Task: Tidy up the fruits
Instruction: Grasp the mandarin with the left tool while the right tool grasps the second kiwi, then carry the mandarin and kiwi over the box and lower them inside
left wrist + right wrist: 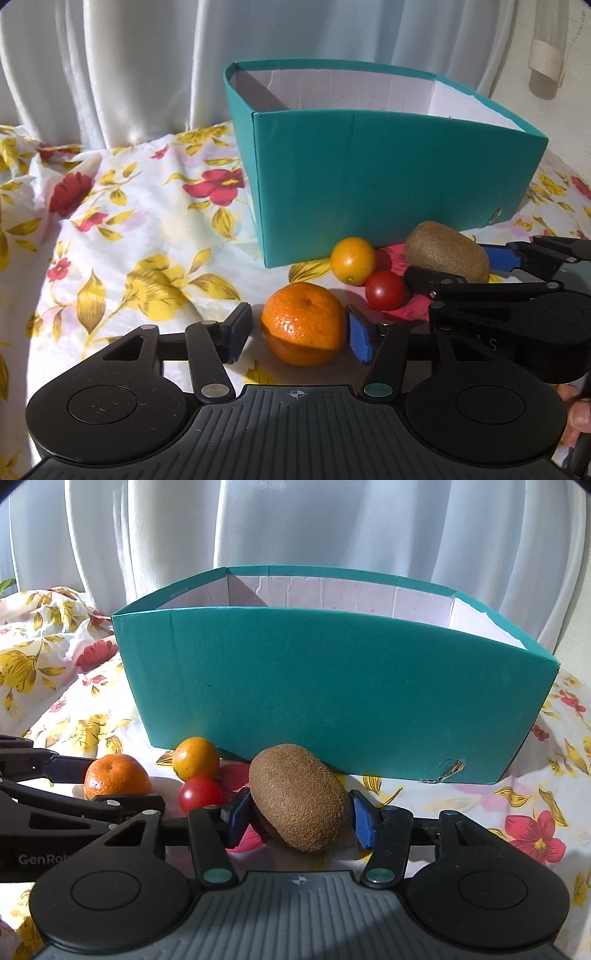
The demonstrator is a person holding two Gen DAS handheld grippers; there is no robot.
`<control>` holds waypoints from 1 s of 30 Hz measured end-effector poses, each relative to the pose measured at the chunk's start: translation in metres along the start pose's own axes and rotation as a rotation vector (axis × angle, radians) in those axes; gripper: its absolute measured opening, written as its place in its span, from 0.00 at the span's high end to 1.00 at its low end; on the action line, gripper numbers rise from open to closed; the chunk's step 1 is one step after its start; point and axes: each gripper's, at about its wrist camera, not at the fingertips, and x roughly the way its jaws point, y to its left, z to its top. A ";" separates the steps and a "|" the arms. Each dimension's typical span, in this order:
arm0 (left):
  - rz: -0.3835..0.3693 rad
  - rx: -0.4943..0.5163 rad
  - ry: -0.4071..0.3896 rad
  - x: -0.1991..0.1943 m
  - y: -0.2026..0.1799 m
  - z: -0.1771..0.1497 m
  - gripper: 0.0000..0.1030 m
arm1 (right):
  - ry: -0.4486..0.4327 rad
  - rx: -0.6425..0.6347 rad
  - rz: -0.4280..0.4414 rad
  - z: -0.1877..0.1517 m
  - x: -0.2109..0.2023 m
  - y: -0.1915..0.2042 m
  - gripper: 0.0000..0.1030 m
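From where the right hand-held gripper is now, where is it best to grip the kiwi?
Probably across the kiwi's short middle, coming level from the front. It lies tilted on the cloth, and the right hand-held gripper's blue fingers already flank its sides.

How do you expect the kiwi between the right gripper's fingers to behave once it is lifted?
The kiwi looks fuzzy, so the blue pads probably grip without slipping. Its oval shape may let it pivot or roll if released. It likely bruises under hard squeezing.

The teal box (pixel 332 686) hides its own floor; the kiwi (pixel 447 251) is partly hidden behind the right gripper (pixel 458 266).
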 end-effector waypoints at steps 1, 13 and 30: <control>0.000 0.014 -0.005 0.001 -0.001 0.000 0.50 | 0.003 0.002 -0.002 0.000 0.000 0.000 0.47; 0.051 -0.010 0.027 0.003 -0.012 0.007 0.52 | 0.015 0.057 0.034 -0.005 -0.019 -0.024 0.48; 0.131 0.031 -0.070 -0.088 -0.066 0.152 0.52 | -0.126 -0.001 0.069 0.108 -0.102 -0.101 0.48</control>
